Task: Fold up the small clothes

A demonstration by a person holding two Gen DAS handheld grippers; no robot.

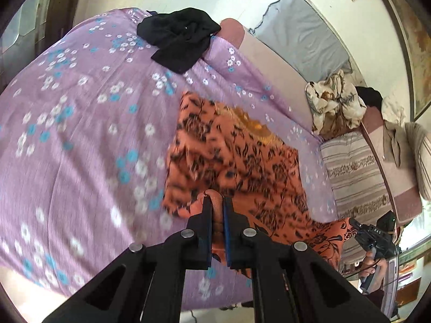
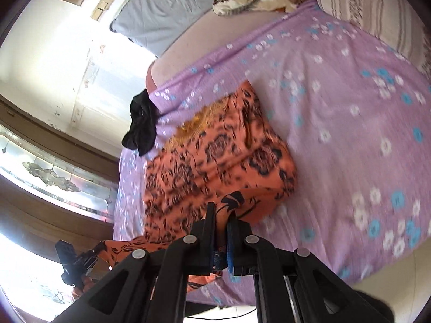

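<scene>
**Both grippers clamped on the orange garment, near edge lifted off the bed**

Orange garment: orange fabric, dark floral/leaf print, with a yellow-gold embroidered patch near its far end. Far part lies on the purple flowered bedsheet; near edge is raised and stretched between the two grippers. Motion blur on the fabric in both views, so fine folds aren't readable.

Left gripper: jaws closed down to a narrow slit, a bunch of orange cloth pinched between the blue pads. Right gripper: same state, jaws nearly together with the fabric corner squeezed between them.

Left wrist view only:
- the right gripper from outside, at lower right, with a hand on its grip and orange cloth running up to its tip
- black garment seen whole, crumpled at the far edge of the sheet, well apart from the orange one
- more clothes piled past the striped pillow

Right wrist view only:
- the left gripper from outside, at lower left, holding the other corner
- a window with patterned glass in a dark wooden frame
- black garment seen edge-on, hanging over the sheet's border

Both views: grey pillow against the wall, patterned blanket bunched beside the striped pillow.
</scene>
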